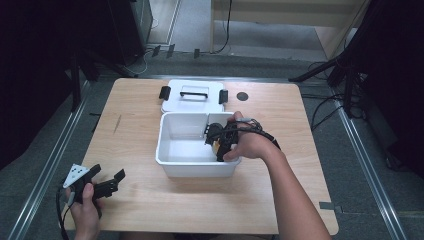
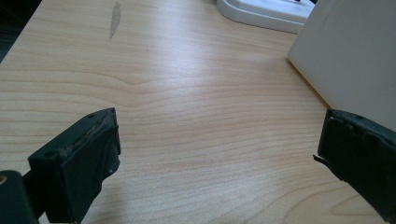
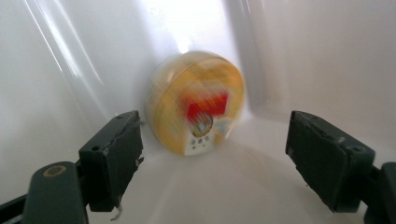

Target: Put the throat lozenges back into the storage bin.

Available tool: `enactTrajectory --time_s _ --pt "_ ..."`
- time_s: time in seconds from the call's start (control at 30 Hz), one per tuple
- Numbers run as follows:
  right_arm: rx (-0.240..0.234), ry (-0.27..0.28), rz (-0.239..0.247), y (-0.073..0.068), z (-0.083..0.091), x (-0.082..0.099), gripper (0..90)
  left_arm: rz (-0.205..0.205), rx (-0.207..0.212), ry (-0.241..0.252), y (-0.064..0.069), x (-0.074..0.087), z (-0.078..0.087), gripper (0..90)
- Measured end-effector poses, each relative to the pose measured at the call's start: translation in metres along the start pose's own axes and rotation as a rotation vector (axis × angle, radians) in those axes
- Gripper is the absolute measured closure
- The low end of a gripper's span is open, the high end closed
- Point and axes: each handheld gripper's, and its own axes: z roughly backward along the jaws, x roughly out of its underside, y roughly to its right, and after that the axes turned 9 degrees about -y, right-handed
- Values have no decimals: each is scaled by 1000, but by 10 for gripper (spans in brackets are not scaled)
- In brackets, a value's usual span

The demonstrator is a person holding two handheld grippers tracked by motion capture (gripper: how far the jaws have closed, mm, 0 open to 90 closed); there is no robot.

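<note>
Your right gripper is inside the white bin, jaws wide apart, with the round yellow tin leaning in the corner just ahead. You seem at the reaching step; next, bring the jaws around the tin before closing. Your left gripper waits wide open over the table.

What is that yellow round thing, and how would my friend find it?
Look at the white bin in the middle of the wooden table. Inside it, ahead of the open right gripper, a round yellow tin leans in a corner. It is the bin's one colourful thing, with a red label.
</note>
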Motion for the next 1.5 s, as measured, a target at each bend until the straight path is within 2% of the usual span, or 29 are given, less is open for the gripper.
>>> enactTrajectory --time_s 0.13,0.23,0.37,0.47,0.73,0.87,1.2,1.33,1.5 --pt "-3 4 -17 1 3 1 204 1 -2 0 0 0 0 0" --pt "-17 26 -34 3 7 3 238 0 -2 0 0 0 0 0" --pt "-35 70 -92 7 18 7 333 0 -1 1 0 0 0 0" --pt "-69 105 -141 10 27 10 410 0 0 1 0 0 0 0" --pt "-141 177 -253 17 54 26 522 -1 -3 -1 0 0 0 0" --pt "-154 192 -294 19 65 39 536 0 -1 3 0 0 0 0" --pt "-147 218 -387 25 83 74 539 -1 -4 2 1 0 0 0" --pt "-146 223 -426 26 83 89 538 -3 -6 2 1 0 0 0" --pt "-158 231 -473 29 75 109 533 -1 -4 1 1 0 0 0"
